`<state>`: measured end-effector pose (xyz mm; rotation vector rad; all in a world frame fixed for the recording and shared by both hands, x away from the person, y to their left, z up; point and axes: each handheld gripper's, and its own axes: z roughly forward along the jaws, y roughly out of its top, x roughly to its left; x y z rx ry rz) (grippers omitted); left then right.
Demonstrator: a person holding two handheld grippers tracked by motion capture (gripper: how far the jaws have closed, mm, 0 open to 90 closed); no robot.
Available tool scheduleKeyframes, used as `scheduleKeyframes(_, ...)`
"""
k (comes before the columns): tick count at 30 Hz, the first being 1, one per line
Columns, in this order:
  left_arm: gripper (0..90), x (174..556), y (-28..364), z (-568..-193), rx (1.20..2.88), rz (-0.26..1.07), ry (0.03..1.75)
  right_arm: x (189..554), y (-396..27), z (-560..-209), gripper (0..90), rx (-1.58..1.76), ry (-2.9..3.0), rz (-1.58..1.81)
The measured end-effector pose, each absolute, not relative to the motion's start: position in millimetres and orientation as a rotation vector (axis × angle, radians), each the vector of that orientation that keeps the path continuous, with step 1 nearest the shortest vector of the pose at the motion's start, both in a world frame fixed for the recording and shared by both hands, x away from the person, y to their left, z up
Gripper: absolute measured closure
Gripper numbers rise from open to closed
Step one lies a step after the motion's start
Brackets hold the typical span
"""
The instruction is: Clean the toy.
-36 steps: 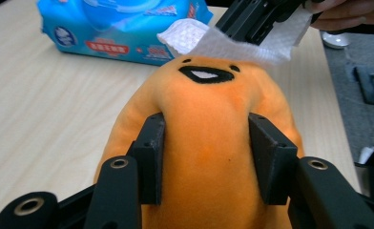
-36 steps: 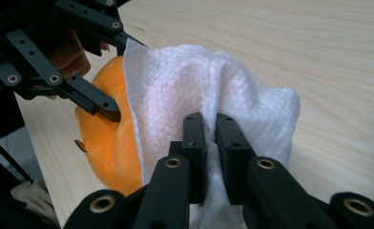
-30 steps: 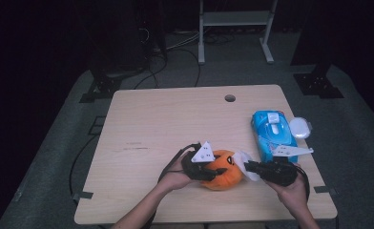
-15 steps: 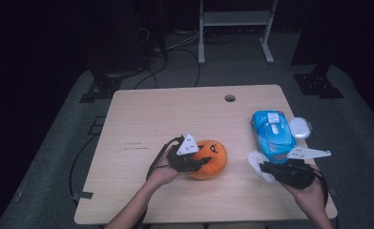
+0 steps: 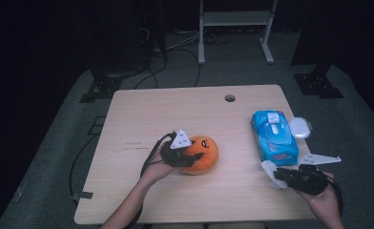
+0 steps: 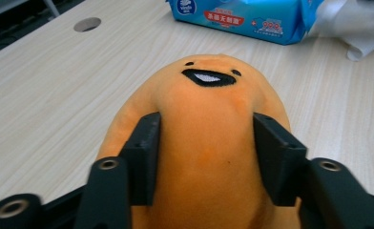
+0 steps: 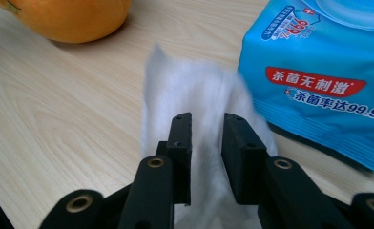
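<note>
Dark recording lab: lone table (image 5: 142,114), floor cables (image 5: 175,47), equipment stands (image 5: 318,81).

At the upper right of the right gripper view, the blue plastic wet-wipe pack (image 7: 318,71) bears a red band reading "杀菌无刺激", with "杀菌率达99.9%" below in white. Its other print is too small to read.

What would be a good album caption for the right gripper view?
Two black fingers straddle a white wipe lying on the wooden table beside a blue wipes pack.
</note>
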<state>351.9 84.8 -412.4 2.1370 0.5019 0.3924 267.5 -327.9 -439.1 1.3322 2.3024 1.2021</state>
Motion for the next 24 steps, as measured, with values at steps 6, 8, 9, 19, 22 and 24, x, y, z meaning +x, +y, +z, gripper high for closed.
scheduleKeyframes(6, 33.0, 354, 90, -402, 2.091, 0.324, 0.51, 270, -331, -438, 61.5, 1.33, 2.276, 1.286)
scheduleKeyframes(8, 28.7, 354, 90, -400, 2.089, 0.327, 0.509, 270, -332, -438, 58.5, 1.331, 2.267, 1.299)
scheduleKeyframes(9, 26.9, 354, 92, -397, 2.092, 0.32, 0.516, 270, -332, -438, 57.3, 1.334, 2.265, 1.306)
scheduleKeyframes(19, 16.7, 352, 109, -391, 2.066, 0.324, 0.569, 274, -329, -436, 49.3, 1.32, 2.248, 1.367)
scheduleKeyframes(22, 15.5, 348, 120, -391, 2.055, 0.337, 0.593, 274, -323, -435, 48.1, 1.305, 2.257, 1.368)
scheduleKeyframes(24, 15.5, 347, 125, -391, 2.047, 0.342, 0.601, 275, -321, -434, 47.2, 1.294, 2.261, 1.367)
